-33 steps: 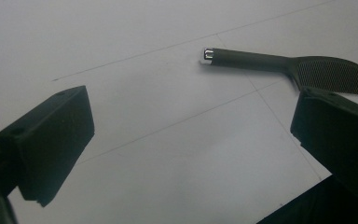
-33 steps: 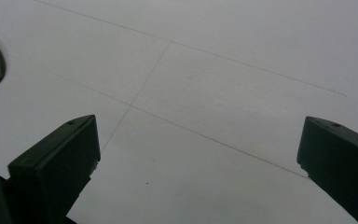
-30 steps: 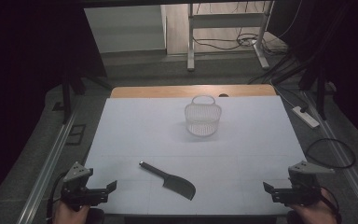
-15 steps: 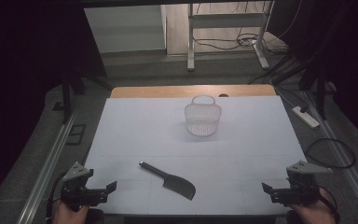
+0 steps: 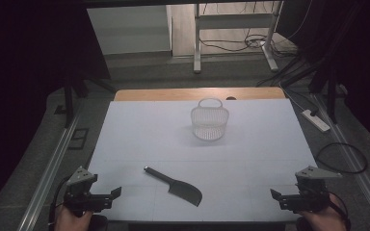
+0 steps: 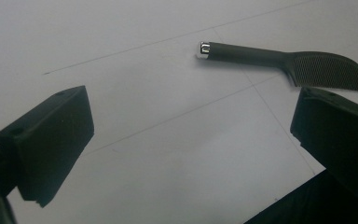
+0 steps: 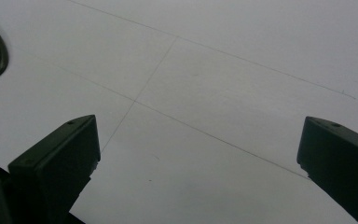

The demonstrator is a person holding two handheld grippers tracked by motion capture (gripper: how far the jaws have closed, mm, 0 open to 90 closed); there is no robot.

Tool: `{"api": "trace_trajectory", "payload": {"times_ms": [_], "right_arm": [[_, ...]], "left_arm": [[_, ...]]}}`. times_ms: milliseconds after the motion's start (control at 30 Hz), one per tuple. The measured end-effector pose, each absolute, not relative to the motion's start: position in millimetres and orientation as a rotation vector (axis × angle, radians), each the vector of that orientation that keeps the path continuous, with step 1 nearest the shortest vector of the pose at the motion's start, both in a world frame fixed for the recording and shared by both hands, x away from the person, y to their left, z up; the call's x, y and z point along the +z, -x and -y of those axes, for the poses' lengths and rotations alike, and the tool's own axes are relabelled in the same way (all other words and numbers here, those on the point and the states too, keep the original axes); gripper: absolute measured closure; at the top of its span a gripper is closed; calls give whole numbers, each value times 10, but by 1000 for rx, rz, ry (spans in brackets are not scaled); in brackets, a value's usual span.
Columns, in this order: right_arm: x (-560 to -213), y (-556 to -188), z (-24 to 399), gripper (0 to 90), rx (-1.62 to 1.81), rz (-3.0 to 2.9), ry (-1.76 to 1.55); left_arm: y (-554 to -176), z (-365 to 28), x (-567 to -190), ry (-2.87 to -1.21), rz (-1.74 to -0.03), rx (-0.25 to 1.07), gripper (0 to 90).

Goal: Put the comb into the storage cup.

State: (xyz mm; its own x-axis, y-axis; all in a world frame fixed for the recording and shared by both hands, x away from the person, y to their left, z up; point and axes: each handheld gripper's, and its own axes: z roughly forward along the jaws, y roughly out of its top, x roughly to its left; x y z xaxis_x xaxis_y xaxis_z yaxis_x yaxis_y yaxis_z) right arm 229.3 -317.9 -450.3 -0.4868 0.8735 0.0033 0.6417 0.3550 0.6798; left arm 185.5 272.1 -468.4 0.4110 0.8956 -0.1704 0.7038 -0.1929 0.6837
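Nothing grasped yet: both left gripper [image 5: 114,193] and right gripper [image 5: 275,196] wide apart at the near table [image 5: 139,134] edge, black cleaver-shaped knife [image 5: 174,185] lying flat between them, wire basket [image 5: 209,121] upright beyond, still empty.

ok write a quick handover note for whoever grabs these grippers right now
Left gripper: open, empty, at the near left edge of the white table.
Right gripper: open, empty, at the near right edge.
Black spatula: lies flat near the front centre, handle toward the left gripper, untouched.
Mesh basket: upright, empty, farther back at centre.
Done: nothing. Left: likely grasp the spatula and put it in the basket.
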Motion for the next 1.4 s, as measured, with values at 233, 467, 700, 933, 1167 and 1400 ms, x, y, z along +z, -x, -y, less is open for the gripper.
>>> {"api": "trace_trajectory", "payload": {"times_ms": [233, 467, 700, 933, 1167, 1400], "right_arm": [[-4504, -2294, 3172, 0, 886, -2266, -1325], [-4505, -2298, 3164, 0, 882, -2273, -1317], [-4505, -2301, 3161, 0, 880, -2279, -1312], [-4504, -2301, 3169, 0, 894, -2269, -1321], [-4499, -2301, 3181, 0, 905, -2261, -1330], [-4501, -2302, 3176, 0, 901, -2263, -1328]], "left_arm": [[-1880, -2668, -4675, -1979, -1333, 316, 0], [-1911, -2639, -4668, -1983, -1327, 298, 0], [-1959, -2583, -4666, -2034, -1286, 276, 0], [-2020, -2508, -4666, -2064, -1260, 266, 0], [-2084, -2402, -4673, -2112, -1236, 262, 0], [-2170, -2320, -4692, -2130, -1205, 234, 0]]}}
